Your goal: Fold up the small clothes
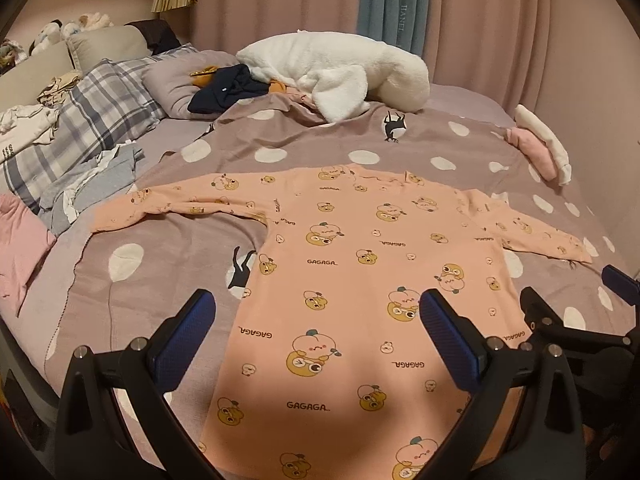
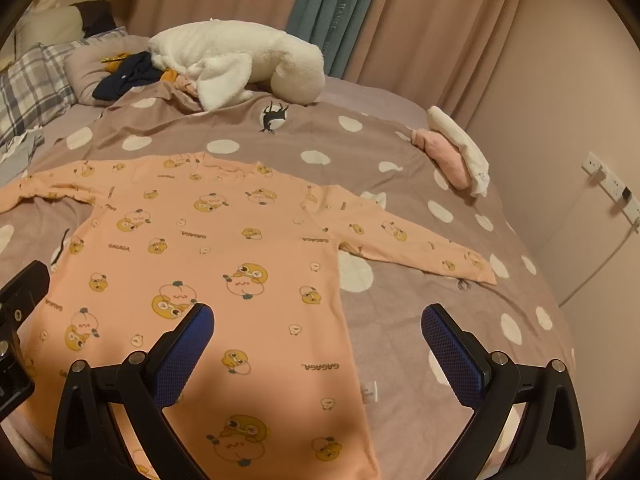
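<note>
A peach long-sleeved top [image 1: 352,280] [image 2: 208,264] with cartoon prints lies spread flat on the polka-dot bedcover [image 1: 160,264] [image 2: 420,320], both sleeves stretched out to the sides. My left gripper [image 1: 318,320] hovers open above its lower left part, with nothing between the blue pads [image 1: 188,340]. My right gripper [image 2: 318,332] hovers open over the top's lower right edge, also holding nothing. The right gripper's black body [image 1: 568,320] shows at the right of the left wrist view.
A white plush toy [image 1: 336,68] [image 2: 240,64] and a dark garment [image 1: 228,88] lie at the head of the bed. Plaid pillows [image 1: 80,120] and loose clothes [image 1: 88,184] fill the left side. Folded pink and white items [image 2: 456,152] sit by the right edge. A wall [image 2: 580,120] with a power strip [image 2: 612,188] is close on the right.
</note>
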